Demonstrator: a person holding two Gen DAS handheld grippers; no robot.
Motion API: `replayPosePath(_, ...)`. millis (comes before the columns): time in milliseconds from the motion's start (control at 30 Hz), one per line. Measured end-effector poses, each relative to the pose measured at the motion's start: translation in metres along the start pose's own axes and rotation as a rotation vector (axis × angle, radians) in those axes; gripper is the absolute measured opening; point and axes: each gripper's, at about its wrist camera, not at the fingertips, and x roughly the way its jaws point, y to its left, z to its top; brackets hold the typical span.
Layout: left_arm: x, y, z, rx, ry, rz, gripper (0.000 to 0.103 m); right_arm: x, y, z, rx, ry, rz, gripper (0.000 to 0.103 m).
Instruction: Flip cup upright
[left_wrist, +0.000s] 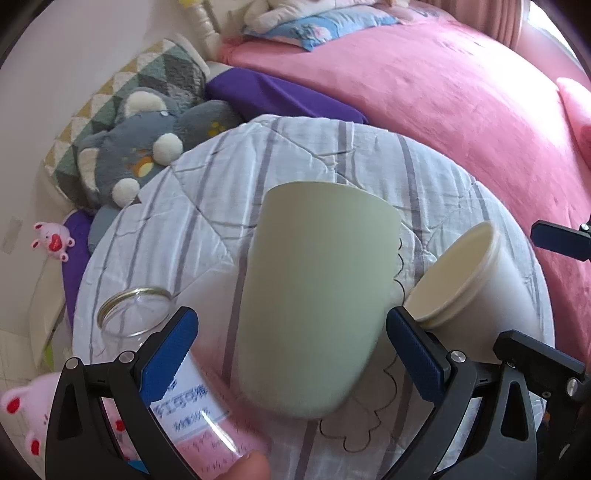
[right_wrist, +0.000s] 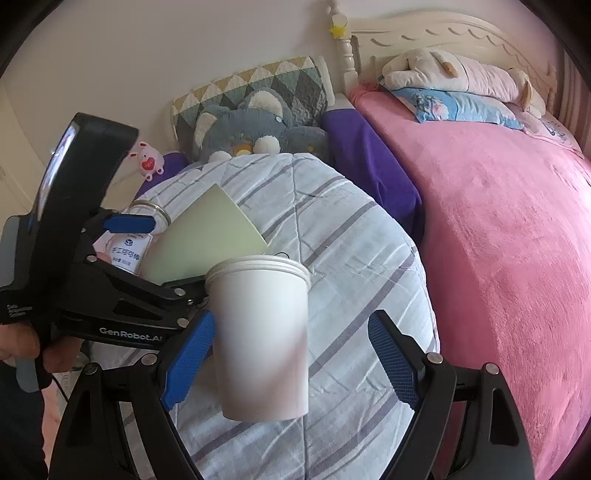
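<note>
A pale green cup (left_wrist: 314, 295) stands between the fingers of my left gripper (left_wrist: 291, 354), which is open around it without touching; its mouth is hidden and it looks tilted in the right wrist view (right_wrist: 207, 240). A white paper cup (right_wrist: 258, 339) stands upright, mouth up, between the open fingers of my right gripper (right_wrist: 291, 362); the left blue pad (right_wrist: 188, 362) is close to its wall. The paper cup also shows in the left wrist view (left_wrist: 480, 284). The left gripper's body (right_wrist: 110, 295) sits just left of the paper cup.
A glass jar (left_wrist: 136, 314) with a pink label stands at the left on the striped quilt (left_wrist: 295, 155). A grey plush toy (left_wrist: 147, 147), a purple cloth (left_wrist: 280, 96) and a pink bed (right_wrist: 498, 221) lie beyond. A small pink toy (left_wrist: 53, 240) sits far left.
</note>
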Motion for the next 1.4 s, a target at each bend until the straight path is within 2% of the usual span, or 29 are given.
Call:
replayPosePath(267,0.014,0.002,0.002,-0.013,0.003,-0.036,0.101,0.012,-0.005,0.004,0.014,0.020,0.002,0.085)
replayPosePath(333,0.016,0.005,0.002,-0.027,0.004,-0.062,0.098,0.013,-0.005,0.005,0.018,0.019,0.004,0.085)
replayPosePath(467,0.021,0.005,0.001,-0.030,0.009,-0.091,0.081,0.015,-0.007,0.008,0.027,0.018,0.025,0.085)
replayPosePath(900,0.015,0.010,0.000,-0.069,-0.027,-0.111,0.080,0.016,-0.008,0.005,0.044,0.022,0.051,0.085)
replayPosePath(1267,-0.017,0.022,-0.008,-0.153,-0.098,-0.107,0.080,0.005,-0.011,0.004,0.055,0.005,0.054,0.085)
replayPosePath(1400,-0.042,0.026,-0.017,-0.188,-0.139,-0.103,0.080,-0.003,-0.010,0.003,0.054,-0.009,0.055,0.085)
